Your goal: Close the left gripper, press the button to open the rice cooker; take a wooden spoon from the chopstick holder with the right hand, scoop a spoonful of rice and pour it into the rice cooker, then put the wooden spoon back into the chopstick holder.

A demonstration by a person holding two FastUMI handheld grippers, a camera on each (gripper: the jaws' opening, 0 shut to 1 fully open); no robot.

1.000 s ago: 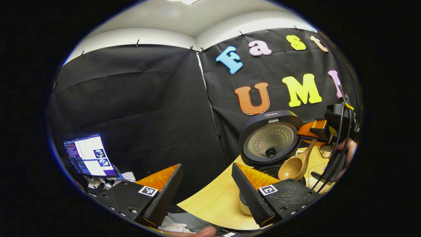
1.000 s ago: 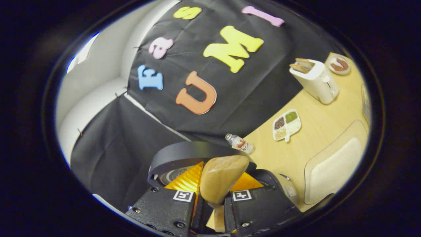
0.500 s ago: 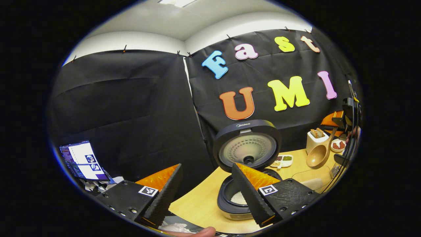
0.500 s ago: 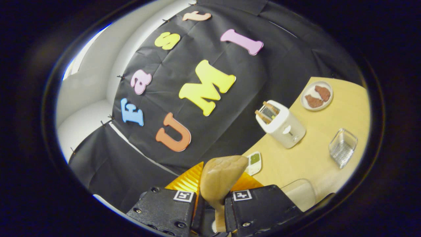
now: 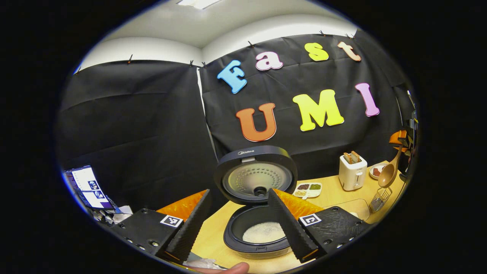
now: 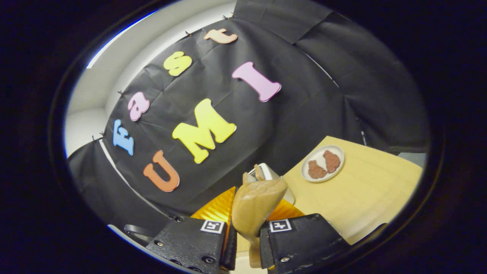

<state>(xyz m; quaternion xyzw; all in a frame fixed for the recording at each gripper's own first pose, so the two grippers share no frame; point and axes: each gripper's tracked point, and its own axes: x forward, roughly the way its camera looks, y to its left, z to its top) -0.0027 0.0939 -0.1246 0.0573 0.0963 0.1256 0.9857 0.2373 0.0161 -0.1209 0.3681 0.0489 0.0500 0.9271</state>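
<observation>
The black rice cooker [image 5: 258,243] stands with its lid [image 5: 255,178] raised, and white rice [image 5: 263,232] lies in the pot. My left gripper [image 5: 239,222] hangs open just in front of the cooker, nothing between its fingers. In the left gripper view my right gripper [image 5: 404,140] is far off at the right edge, with the wooden spoon [image 5: 388,175] hanging bowl-down above the wire chopstick holder [image 5: 380,198]. In the right gripper view my right gripper [image 6: 251,228] is shut on the wooden spoon [image 6: 255,203], whose bowl rises between the fingers.
A white toaster [image 5: 352,173] with bread, a divided dish of grains [image 5: 308,189] and a clear container [image 5: 354,207] sit on the wooden table [image 5: 213,236]. A plate [image 6: 322,163] with brown pieces lies to the right. A laptop [image 5: 89,182] glows at the far left.
My right gripper has carried the spoon rightward, away from the cooker and over toward the chopstick holder. The left gripper view has swung so the cooker now sits between its fingers.
</observation>
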